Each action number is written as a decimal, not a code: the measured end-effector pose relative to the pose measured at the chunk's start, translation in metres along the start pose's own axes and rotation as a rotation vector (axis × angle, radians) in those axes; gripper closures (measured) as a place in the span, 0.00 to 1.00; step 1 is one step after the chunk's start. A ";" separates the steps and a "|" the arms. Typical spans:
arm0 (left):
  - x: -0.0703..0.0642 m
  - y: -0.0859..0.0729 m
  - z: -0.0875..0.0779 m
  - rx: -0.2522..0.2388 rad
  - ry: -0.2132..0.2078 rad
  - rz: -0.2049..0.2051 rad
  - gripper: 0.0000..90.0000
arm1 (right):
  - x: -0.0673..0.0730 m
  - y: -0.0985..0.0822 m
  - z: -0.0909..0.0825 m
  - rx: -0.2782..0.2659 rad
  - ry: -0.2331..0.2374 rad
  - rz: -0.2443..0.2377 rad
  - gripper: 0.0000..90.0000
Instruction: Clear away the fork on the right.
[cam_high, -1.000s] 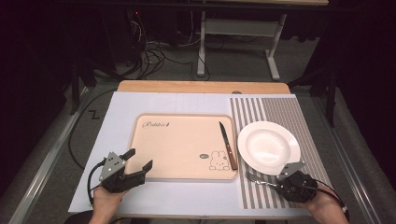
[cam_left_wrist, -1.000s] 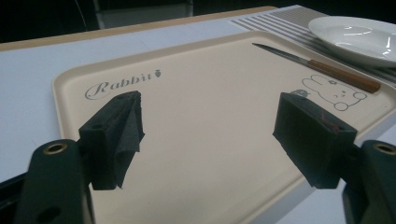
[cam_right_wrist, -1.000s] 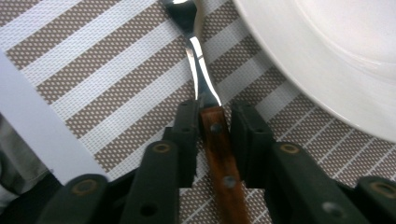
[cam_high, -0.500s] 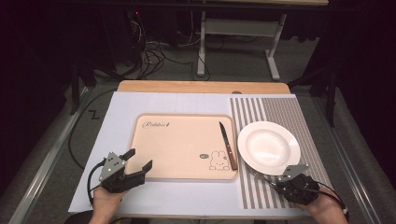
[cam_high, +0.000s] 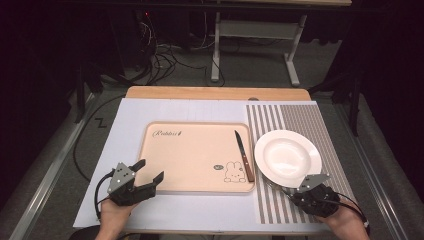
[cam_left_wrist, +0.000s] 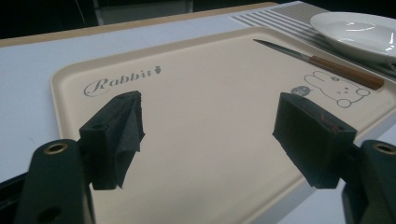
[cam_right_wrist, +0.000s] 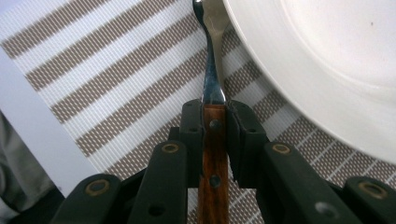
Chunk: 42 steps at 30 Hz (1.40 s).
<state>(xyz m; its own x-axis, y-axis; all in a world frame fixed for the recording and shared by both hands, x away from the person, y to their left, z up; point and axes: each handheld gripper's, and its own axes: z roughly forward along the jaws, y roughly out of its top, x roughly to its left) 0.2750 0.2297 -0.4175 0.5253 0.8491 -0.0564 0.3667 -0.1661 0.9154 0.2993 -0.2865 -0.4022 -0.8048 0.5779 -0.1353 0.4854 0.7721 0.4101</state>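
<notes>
While the right gripper has just closed its 2 jaws on a fork handle, the metal neck runs ahead beside the plate. Left gripper: jaws wide apart, nothing held, tray ahead.

Wooden table: white sheet, striped mat on top.
</notes>
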 end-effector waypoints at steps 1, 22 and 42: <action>0.000 0.000 0.001 -0.002 0.000 -0.002 0.27 | 0.001 0.001 -0.001 -0.006 0.003 0.003 0.89; -0.003 -0.001 -0.001 -0.002 -0.006 0.010 0.27 | 0.012 0.021 0.000 -0.074 0.052 0.010 0.89; -0.003 -0.002 -0.002 0.008 -0.004 0.018 0.30 | 0.017 0.072 -0.005 -0.128 0.055 0.014 0.89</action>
<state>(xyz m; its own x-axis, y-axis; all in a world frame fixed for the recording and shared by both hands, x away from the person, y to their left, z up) 0.2708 0.2286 -0.4182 0.5351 0.8438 -0.0418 0.3635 -0.1853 0.9130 0.3192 -0.2219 -0.3706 -0.8177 0.5700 -0.0807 0.4516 0.7221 0.5240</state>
